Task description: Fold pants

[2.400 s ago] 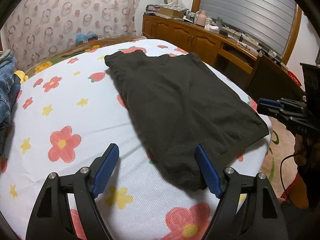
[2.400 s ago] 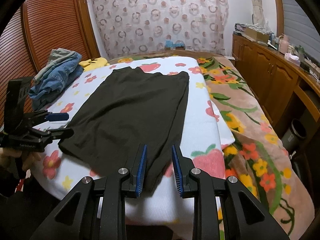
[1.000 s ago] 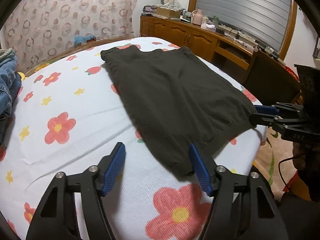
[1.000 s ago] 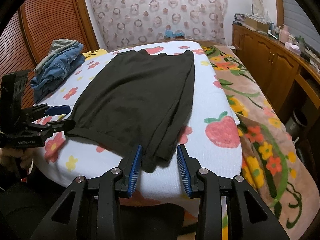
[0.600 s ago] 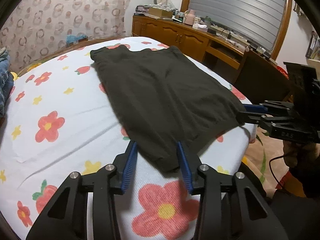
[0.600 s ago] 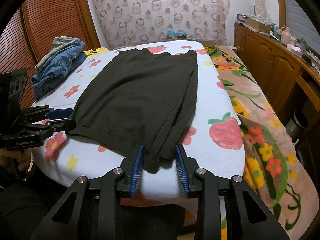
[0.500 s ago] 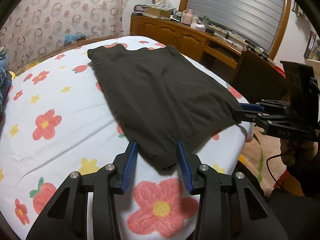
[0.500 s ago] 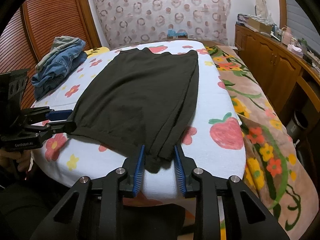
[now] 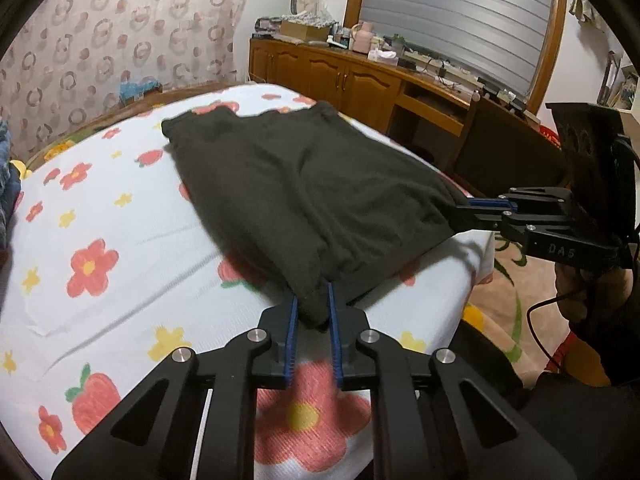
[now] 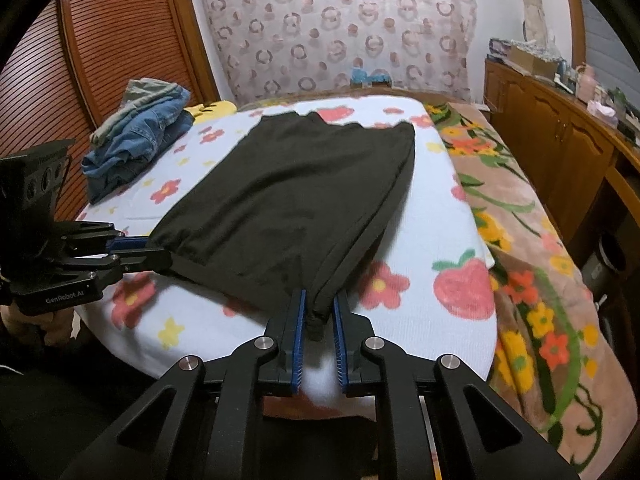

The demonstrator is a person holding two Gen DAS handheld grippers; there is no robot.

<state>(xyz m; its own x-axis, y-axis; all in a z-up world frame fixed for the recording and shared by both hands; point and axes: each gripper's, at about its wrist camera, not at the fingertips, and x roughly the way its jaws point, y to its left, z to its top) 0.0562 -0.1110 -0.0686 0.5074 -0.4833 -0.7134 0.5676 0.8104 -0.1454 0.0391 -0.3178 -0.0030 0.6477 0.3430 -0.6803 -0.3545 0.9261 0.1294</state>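
— What are your tongs doing?

— My left gripper [image 9: 311, 307] is closing on the near left corner of the pants [image 9: 304, 196], blue pads [image 9: 291, 332] pressing the bunched hem between them. My right gripper [image 10: 319, 312] is closing the same way on the near right corner, a little knot of dark cloth pinched between its pads.

— That's new?

— Yes. A second ago both sets of jaws stood apart around those corners, with the cloth loose between them. Now they have drawn in and the hem lifts slightly off the sheet, taut from one gripper to the other.

— Where do the pants lie?

— Spread flat on the flowered sheet [image 9: 100, 216] of the bed, near edge at the foot by me, far edge toward the patterned curtain [image 10: 340, 28]. A pile of jeans [image 10: 136, 136] sits well apart at the left.

— So what does it mean?

— I judge the grasp is nearly set, so the near edge can be carried over toward the far one. If one corner slips, the fold goes crooked.
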